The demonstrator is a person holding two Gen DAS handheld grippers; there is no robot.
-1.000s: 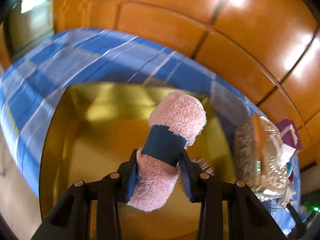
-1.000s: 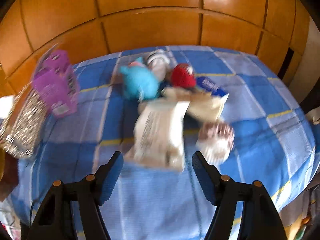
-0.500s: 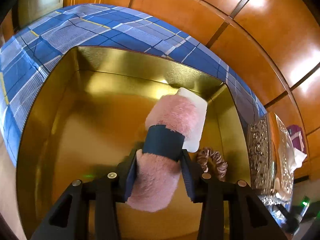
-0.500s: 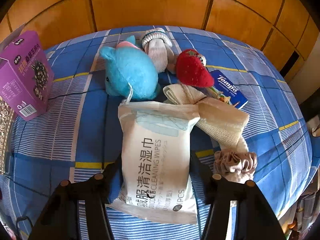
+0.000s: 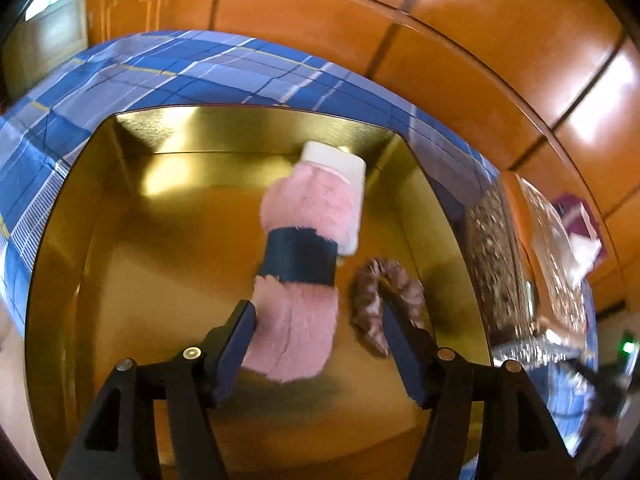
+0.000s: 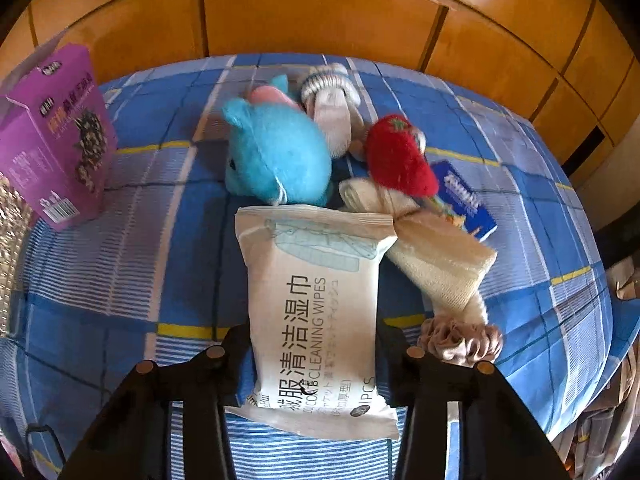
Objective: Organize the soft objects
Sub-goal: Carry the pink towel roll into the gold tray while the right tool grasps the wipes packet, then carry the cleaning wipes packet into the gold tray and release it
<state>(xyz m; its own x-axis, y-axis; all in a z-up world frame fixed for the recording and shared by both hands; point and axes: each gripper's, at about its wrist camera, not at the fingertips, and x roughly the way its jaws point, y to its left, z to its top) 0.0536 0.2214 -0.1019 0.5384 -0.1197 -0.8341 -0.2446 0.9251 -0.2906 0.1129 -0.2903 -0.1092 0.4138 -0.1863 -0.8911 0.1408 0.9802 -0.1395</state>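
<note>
In the left wrist view, my left gripper [image 5: 320, 340] is open over a gold tin box [image 5: 132, 136]. A pink fluffy roll with a dark blue band [image 5: 308, 256] lies between the spread fingers inside the box, touching only the left finger. A brown scrunchie [image 5: 372, 304] lies beside it. In the right wrist view, my right gripper [image 6: 312, 356] is shut on a white pack of cleaning wipes [image 6: 316, 304] on the blue plaid cloth [image 6: 132, 248]. Behind it lie a blue plush [image 6: 276, 156], a red strawberry plush [image 6: 400, 160], a beige cloth [image 6: 436, 256], white socks [image 6: 332, 108] and a beige scrunchie [image 6: 460, 340].
A purple carton [image 6: 56, 136] stands at the left of the cloth, next to a silver patterned lid [image 6: 12, 256]. A blue tissue packet [image 6: 464, 200] lies by the strawberry. Orange wood panels [image 6: 320, 12] rise behind. The silver lid [image 5: 500, 272] also stands right of the gold box.
My left gripper has opened and let go of the pink roll inside the gold box. My right gripper has closed around the wipes pack.
</note>
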